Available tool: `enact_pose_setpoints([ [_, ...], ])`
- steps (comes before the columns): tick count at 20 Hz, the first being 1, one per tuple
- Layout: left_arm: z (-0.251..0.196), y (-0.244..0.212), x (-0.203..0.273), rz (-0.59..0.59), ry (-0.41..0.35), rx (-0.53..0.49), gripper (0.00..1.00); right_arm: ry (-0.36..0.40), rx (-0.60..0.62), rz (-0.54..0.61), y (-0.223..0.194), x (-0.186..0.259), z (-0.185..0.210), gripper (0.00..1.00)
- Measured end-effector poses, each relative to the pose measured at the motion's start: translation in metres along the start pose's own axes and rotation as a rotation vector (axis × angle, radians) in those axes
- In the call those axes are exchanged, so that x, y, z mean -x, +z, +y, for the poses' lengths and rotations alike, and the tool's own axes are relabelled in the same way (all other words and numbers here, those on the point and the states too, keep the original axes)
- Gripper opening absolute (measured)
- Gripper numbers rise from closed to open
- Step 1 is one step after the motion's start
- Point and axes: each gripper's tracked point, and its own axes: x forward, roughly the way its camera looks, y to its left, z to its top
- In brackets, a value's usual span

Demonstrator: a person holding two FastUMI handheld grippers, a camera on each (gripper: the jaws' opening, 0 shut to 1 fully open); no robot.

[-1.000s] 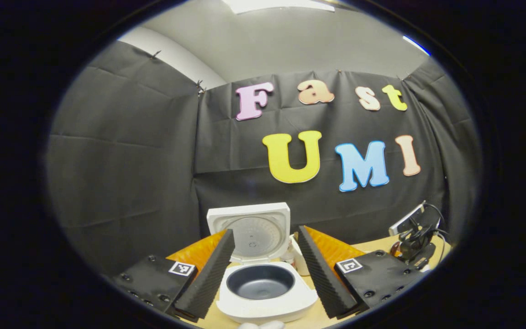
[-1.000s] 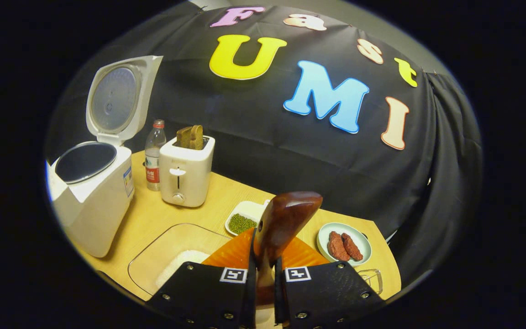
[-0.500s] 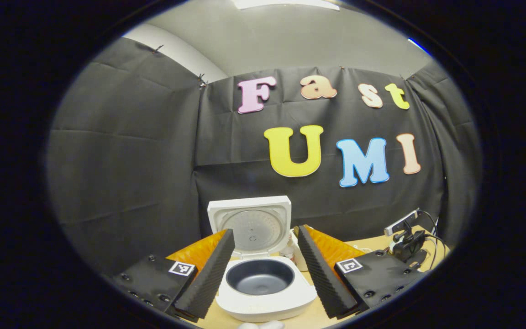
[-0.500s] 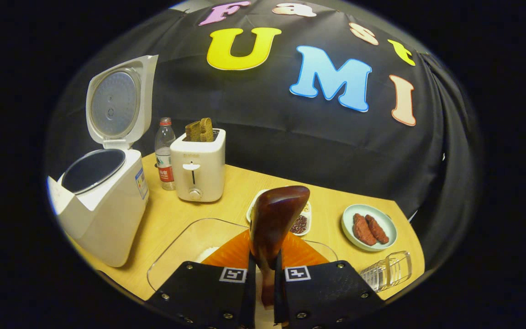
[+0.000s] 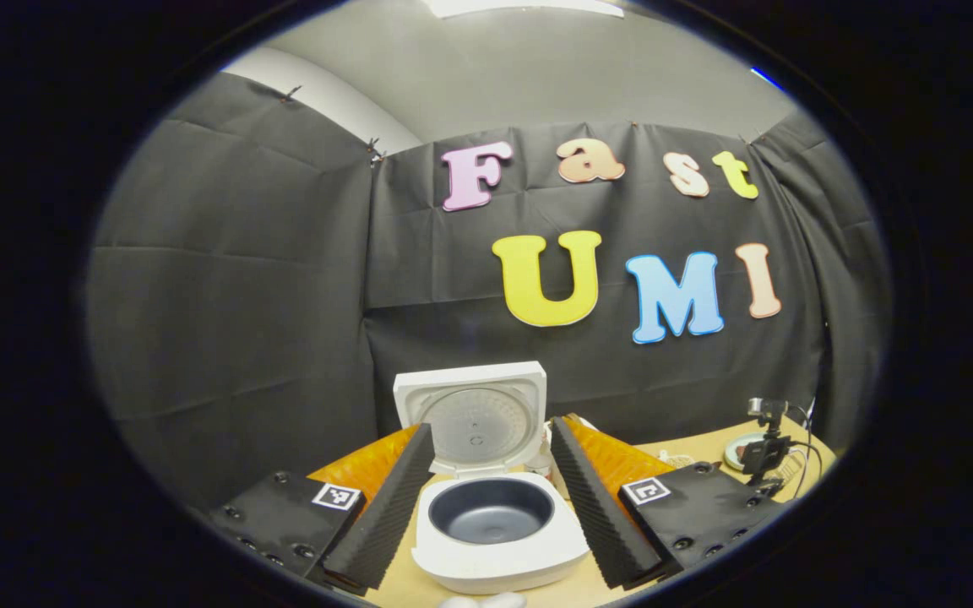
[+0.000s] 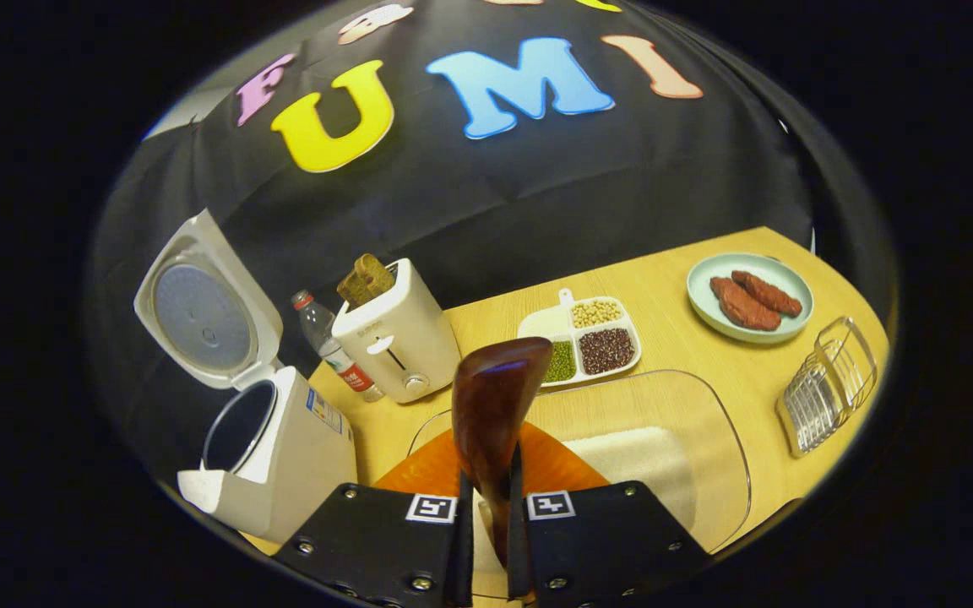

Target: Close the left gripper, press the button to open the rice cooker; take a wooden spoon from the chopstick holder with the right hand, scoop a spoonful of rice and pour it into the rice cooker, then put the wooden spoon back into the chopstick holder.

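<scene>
Since the earlier frames our right gripper (image 6: 486,473) has rolled and tipped down: the table (image 6: 672,338) now runs tilted through the right gripper view, the rice cooker (image 6: 271,447) leans over at lower left, and we look down into the clear tray (image 6: 706,439) with its patch of white rice (image 6: 630,456), which was mostly hidden before. The right gripper stays clenched on the wooden spoon (image 6: 495,405), both fingers pressing the handle, the bowl end sticking up and forward, above the tray and not touching the rice. In the left gripper view little has changed; the cooker (image 5: 499,523) has slid slightly right, and the left gripper (image 5: 491,473) hangs released, fingers spread wide either side of the open cooker, touching nothing. That view looks straight at the cooker's raised lid (image 5: 471,418) and down into the dark inner pot (image 5: 491,511), and shows a small camera on a stand (image 5: 763,447) at the table's far right. The right gripper view alone gives us the toaster (image 6: 398,346) with bread, a bottle (image 6: 330,346) between it and the cooker, a divided dish of beans (image 6: 588,338), a plate with two red pieces (image 6: 748,295), and a clear ribbed holder (image 6: 828,384) on its side at right.
</scene>
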Motion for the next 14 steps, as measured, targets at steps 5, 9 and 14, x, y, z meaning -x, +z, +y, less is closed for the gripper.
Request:
enact_pose_setpoints([
  [5,0.002,0.003,0.001,-0.004,0.003,0.0,1.0,0.06,-0.278,0.026,-0.003,0.001,-0.007,0.16],
  [9,0.0,0.005,0.003,-0.005,0.003,-0.007,1.0,0.097,-0.418,0.031,-0.004,0.003,-0.014,0.16],
  [14,-0.003,0.011,0.007,-0.013,0.002,-0.018,1.0,0.113,-0.545,0.025,-0.002,0.008,-0.024,0.16],
])
